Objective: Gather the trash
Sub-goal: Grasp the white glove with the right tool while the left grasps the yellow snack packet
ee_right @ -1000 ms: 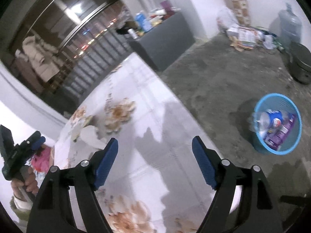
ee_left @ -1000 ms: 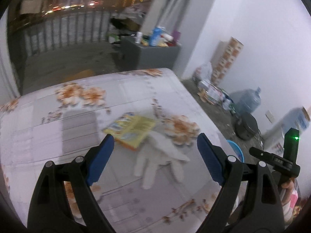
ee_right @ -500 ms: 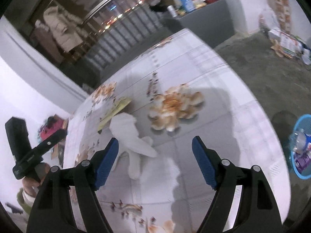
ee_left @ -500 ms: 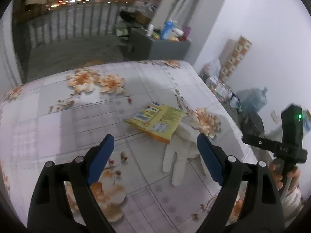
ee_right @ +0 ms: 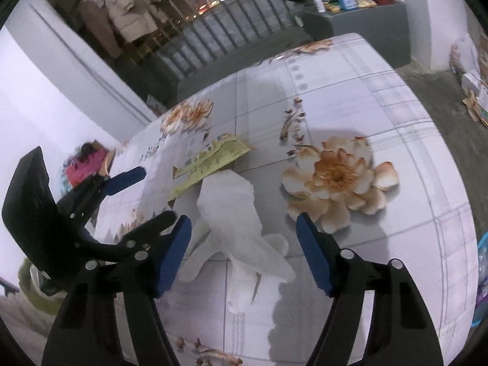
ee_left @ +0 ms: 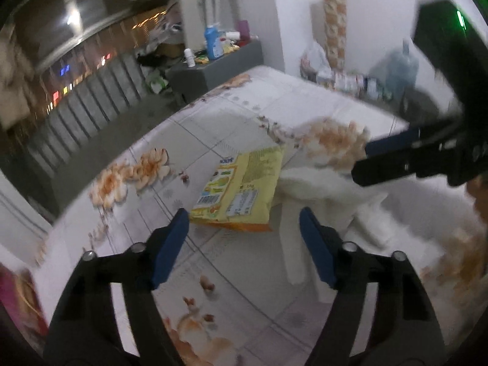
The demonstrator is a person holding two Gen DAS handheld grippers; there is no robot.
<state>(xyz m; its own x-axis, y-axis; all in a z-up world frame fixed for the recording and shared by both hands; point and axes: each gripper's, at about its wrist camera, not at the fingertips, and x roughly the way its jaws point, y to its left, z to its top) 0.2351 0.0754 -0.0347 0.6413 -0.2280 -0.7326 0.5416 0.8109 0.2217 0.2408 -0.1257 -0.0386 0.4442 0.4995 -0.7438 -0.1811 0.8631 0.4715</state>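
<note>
From the left wrist, our left tool (ee_left: 244, 238), jaws just narrowing but open and empty, points straight at the yellow wrapper (ee_left: 241, 189) lying mid-worktop (ee_left: 305, 97), long axis running away toward the far edge; its print is too blurred to read. From the right wrist, our right tool (ee_right: 244, 253), also narrowing and still empty, straddles the white glove (ee_right: 238, 222), whose fingers point back toward us, so this hand is nearer the glove.

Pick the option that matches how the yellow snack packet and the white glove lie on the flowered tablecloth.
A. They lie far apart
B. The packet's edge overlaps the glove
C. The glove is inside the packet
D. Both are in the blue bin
B: the yellow snack packet has one edge lying over the cuff end of the white glove, both flat on the flowered tablecloth.
</note>
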